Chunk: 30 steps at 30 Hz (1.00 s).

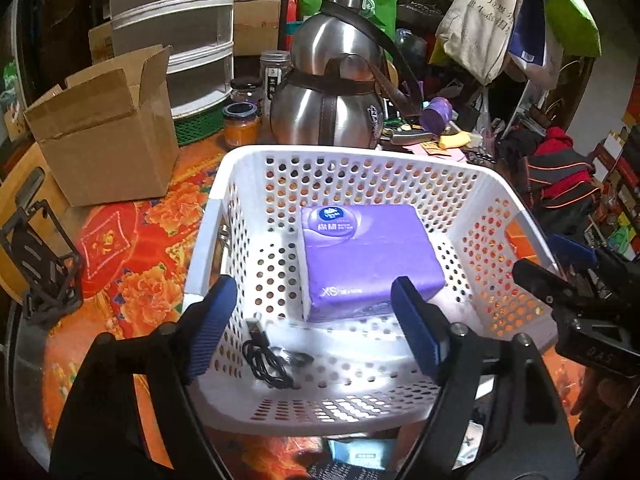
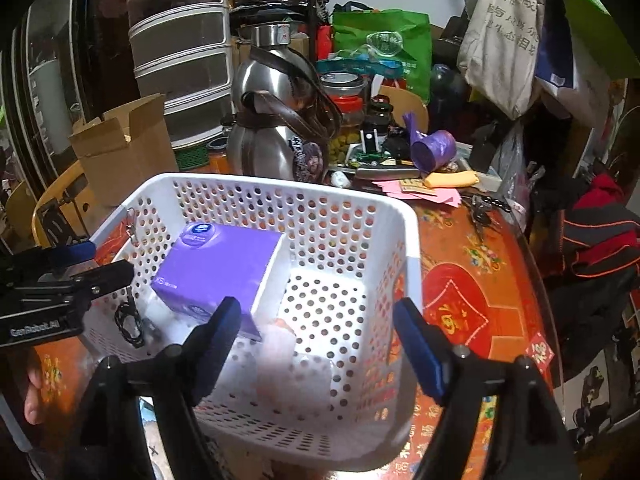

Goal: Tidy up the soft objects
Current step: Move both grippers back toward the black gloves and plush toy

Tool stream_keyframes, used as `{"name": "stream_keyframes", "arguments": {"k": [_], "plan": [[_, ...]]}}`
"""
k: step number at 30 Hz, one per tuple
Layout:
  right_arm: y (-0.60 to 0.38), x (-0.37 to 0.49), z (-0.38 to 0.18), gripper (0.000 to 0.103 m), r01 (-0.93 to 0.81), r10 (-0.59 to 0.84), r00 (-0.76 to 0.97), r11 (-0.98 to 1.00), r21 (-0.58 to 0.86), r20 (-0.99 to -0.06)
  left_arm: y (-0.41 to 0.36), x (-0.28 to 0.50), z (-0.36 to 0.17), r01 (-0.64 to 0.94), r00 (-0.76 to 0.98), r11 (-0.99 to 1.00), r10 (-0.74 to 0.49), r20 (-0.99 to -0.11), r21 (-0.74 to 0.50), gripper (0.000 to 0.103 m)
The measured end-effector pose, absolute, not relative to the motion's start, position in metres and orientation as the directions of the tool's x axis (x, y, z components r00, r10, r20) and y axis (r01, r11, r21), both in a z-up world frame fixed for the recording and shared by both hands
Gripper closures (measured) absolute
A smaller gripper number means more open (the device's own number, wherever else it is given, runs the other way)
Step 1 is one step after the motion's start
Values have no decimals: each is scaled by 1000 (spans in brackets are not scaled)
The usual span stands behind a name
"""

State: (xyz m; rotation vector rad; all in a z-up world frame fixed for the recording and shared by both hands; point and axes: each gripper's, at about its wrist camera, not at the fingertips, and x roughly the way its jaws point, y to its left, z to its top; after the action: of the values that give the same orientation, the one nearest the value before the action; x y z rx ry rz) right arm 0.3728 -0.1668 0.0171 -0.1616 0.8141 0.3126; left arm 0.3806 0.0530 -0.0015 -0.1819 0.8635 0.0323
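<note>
Purple soft-wrapped tissue pack (image 1: pixel 370 260) lies flat in white perforated plastic basket (image 1: pixel 208 248), left gripper (image 1: pixel 316 320) and right gripper (image 2: pixel 316 340) both wide open, holding nothing; lift straight up, clearing the rim, not nudging the pack.

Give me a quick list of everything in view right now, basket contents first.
basket: 1, white, perforated, on the table
tissue pack: 1, purple, inside basket
cable: 1, black, coiled, basket floor by the pack
table: 1, red-orange floral cover
flask: 1, steel, brown straps, behind basket
box: 1, brown cardboard, open, left of basket
drawers: 1 stack, grey, behind box
tote bags: several, hanging upper right
left hand-held gripper: open, over basket
right hand-held gripper: open, over basket
</note>
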Motion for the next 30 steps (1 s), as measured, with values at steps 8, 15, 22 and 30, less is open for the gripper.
{"name": "stream_keyframes", "arguments": {"k": [8,15,22,30], "plan": [[-173,363,20,25,-336,237,653,942,5,-719,56,365,5,-98,668,984,-47,-743,-151,25],[-181,344,25,25,-341,258,669,940,20,-697,57,342,10,-92,686,985,-45,-726,-148,25],[-197,312,28,25,-341,290,683,938,58,-670,56,308,14,-81,701,985,-51,-712,-151,25],[-236,221,4,25,-341,329,698,934,109,-636,62,225,-7,-42,669,972,-143,-729,-229,25]]}}
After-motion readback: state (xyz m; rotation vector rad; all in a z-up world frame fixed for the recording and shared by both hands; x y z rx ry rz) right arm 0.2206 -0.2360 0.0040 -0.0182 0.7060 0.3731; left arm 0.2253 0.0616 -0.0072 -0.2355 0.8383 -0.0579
